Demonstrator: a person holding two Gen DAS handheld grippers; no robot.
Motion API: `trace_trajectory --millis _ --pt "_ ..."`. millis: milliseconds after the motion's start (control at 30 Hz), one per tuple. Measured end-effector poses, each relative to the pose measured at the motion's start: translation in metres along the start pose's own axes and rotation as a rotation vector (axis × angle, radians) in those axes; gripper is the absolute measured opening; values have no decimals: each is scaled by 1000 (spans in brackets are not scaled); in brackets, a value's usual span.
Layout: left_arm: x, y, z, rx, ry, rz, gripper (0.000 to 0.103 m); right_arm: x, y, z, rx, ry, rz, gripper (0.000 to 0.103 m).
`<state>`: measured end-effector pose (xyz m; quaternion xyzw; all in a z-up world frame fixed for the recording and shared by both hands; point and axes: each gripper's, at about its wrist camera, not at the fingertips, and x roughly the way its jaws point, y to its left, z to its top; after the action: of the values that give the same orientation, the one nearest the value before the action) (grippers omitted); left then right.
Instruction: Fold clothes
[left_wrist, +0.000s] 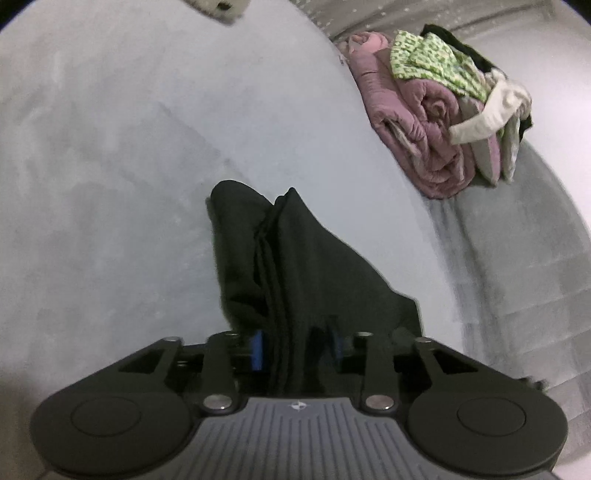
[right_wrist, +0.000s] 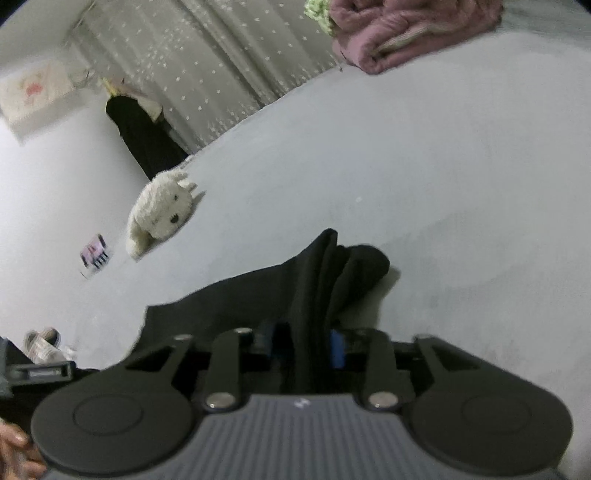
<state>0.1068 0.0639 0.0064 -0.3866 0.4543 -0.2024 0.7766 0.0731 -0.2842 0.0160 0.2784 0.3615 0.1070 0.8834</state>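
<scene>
plush toy (right_wrist: 162, 214) only in right view

Both grippers look identical: left gripper (left_wrist: 299, 347) and right gripper (right_wrist: 303, 343) each have a grey ribbed centre plate with a small white logo mark near its front edge, flanked by two big matte black round discs with raised circular caps. Black linkage arms run forward from silver pivot screws, smaller silver screws at the far ends. Blue pads (left_wrist: 257, 350) on the fingers. A bare hand (right_wrist: 14, 458) shows at the corner, blurred.
</scene>
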Motion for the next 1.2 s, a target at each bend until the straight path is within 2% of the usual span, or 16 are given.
trace_trajectory --millis 100,333,433,533,600,633,733,867,967,1067,1200 --pt "7 0 4 2 -5 -10 42 4 -5 -2 14 6 11 38" --pt "15 -8 2 80 -49 14 41 6 -2 -6 -1 -10 22 39" --pt "10 -20 -9 136 -76 88 35 5 -4 -5 11 -12 23 35" --pt "11 -57 -38 387 -142 276 35 5 -5 -6 7 -18 18 27" --pt "11 -70 -55 501 -177 342 35 5 -6 -6 7 -21 15 25" --pt "10 -71 -58 517 -184 351 35 5 -5 -6 4 -21 14 25" --pt "5 -66 -56 493 -189 343 35 5 -2 -6 -10 -26 3 25" --pt "-6 -49 -42 370 -179 294 35 1 11 -5 -54 -49 -30 16" --pt "-22 -35 -35 299 -180 280 35 -5 19 -1 -81 -70 -26 15" --pt "-30 -27 -30 278 -161 253 35 -5 19 1 -75 -62 -21 15" --pt "-26 -22 -28 240 -142 230 35 1 4 -1 12 -23 -10 23"
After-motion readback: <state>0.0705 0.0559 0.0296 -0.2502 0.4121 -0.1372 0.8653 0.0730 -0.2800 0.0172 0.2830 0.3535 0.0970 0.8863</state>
